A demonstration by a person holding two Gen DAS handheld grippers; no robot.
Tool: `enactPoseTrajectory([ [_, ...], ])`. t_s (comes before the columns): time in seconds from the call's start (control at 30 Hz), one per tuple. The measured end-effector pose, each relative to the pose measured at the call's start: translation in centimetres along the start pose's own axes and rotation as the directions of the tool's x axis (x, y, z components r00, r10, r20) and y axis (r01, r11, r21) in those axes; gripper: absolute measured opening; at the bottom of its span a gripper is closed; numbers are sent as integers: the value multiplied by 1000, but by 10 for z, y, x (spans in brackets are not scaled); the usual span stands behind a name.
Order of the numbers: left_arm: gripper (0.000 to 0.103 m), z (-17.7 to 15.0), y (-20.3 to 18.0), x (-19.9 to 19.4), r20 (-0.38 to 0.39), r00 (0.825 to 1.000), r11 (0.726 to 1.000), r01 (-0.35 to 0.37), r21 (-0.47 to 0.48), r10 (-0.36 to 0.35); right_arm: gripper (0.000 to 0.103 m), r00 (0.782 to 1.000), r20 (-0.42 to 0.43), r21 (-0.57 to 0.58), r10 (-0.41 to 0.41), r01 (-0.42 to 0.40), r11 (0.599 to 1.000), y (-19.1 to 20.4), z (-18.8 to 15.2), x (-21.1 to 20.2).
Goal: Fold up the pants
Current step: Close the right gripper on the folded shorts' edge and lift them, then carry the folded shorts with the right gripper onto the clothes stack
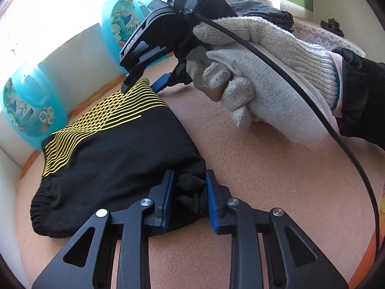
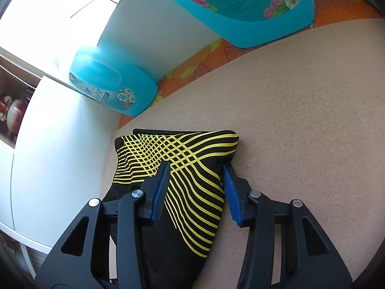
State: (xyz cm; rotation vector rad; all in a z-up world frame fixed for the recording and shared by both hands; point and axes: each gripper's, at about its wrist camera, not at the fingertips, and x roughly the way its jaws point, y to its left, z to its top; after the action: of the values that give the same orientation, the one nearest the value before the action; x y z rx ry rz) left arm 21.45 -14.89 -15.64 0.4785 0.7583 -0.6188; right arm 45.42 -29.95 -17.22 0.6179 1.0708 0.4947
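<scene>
Black pants (image 1: 115,154) with yellow wavy stripes lie folded on the tan cloth; they also show in the right wrist view (image 2: 192,187). My left gripper (image 1: 189,175) is open, its blue pads either side of a bunched black edge of the pants near me. My right gripper (image 2: 195,166) is open, its pads straddling the striped far end of the pants. In the left wrist view it (image 1: 144,82) hangs over that end, held by a white-gloved hand (image 1: 264,77).
Teal detergent bottles (image 2: 113,82) (image 2: 240,7) (image 1: 28,110) (image 1: 125,21) stand along the white wall (image 2: 60,144) beyond the pants. An orange flowered edge (image 2: 192,67) borders the tan cloth (image 1: 264,180). A black cable (image 1: 336,130) trails from the right gripper. Dark clothing (image 1: 264,9) lies further back.
</scene>
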Motion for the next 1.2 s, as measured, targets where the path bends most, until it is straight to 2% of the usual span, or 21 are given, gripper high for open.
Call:
enactPoseTrajectory([
  [0.07,15,0,3,0,8,1000,1000,-2,-10,2,23,1000,-14,11,1,-1,1000,-2,1,4],
  [0.13,13,-1,7,-4,31,999,1000,-9,-26,10,15,1000,-17,46,23,-22,999,-6,1,7],
  [0.33,12,-3,26,-31,140,990,991,7,-136,12,9,995,28,113,94,-97,989,-9,-1,-5],
  [0.57,11,-2,58,-79,259,964,971,10,-238,54,8,978,122,63,171,-180,982,32,1,-48],
  [0.77,11,1,79,-131,378,921,953,29,-303,93,8,951,220,20,217,-227,974,67,-2,-106],
  [0.93,11,14,83,-159,465,880,941,71,-331,97,7,920,327,-43,215,-213,976,93,-11,-169],
  [1.2,11,50,57,-184,566,824,946,167,-277,21,6,858,488,-81,160,-139,987,94,-41,-278],
])
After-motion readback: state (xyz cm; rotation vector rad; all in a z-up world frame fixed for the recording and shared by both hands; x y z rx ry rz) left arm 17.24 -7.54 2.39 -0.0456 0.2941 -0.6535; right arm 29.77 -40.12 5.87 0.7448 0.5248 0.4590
